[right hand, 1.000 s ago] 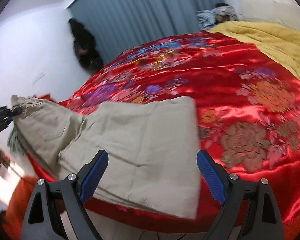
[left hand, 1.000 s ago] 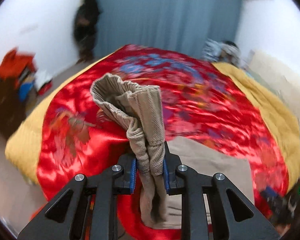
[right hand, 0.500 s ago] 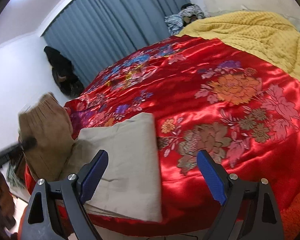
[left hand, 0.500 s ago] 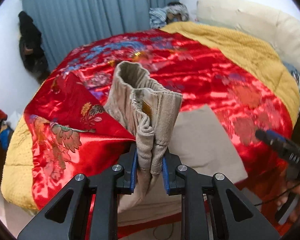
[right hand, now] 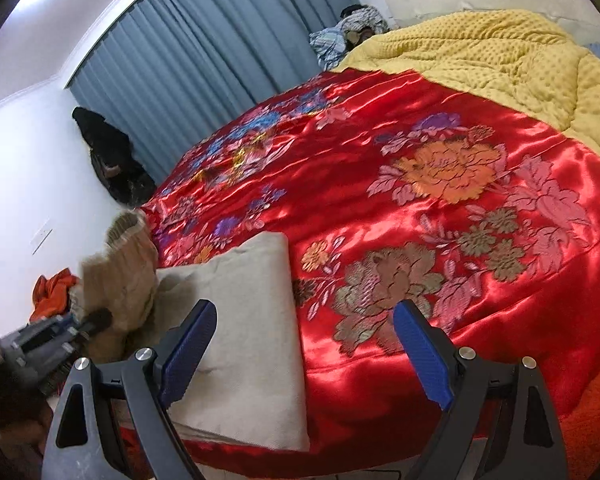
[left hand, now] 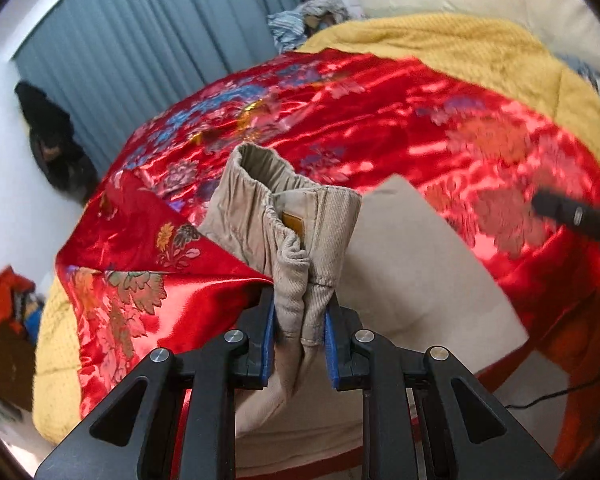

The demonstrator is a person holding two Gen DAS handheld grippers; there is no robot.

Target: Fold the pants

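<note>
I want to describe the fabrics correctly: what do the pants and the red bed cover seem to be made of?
Pants: beige, matte, apparently corduroy or a ribbed cotton twill; fine ridges show near the left gripper, and the waistband is gathered. Red bed cover: probably satin or silk brocade; it is glossy, with bright highlights and woven flowers.

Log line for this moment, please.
left gripper: shut on pants waistband, lifted | right gripper: open, holding nothing | folded legs flat on red quilt

I've swung the left gripper [left hand: 300,334] rightward, carrying the pants [left hand: 288,232] waistband toward the folded legs; yellow blanket [left hand: 440,40] now visible.
</note>
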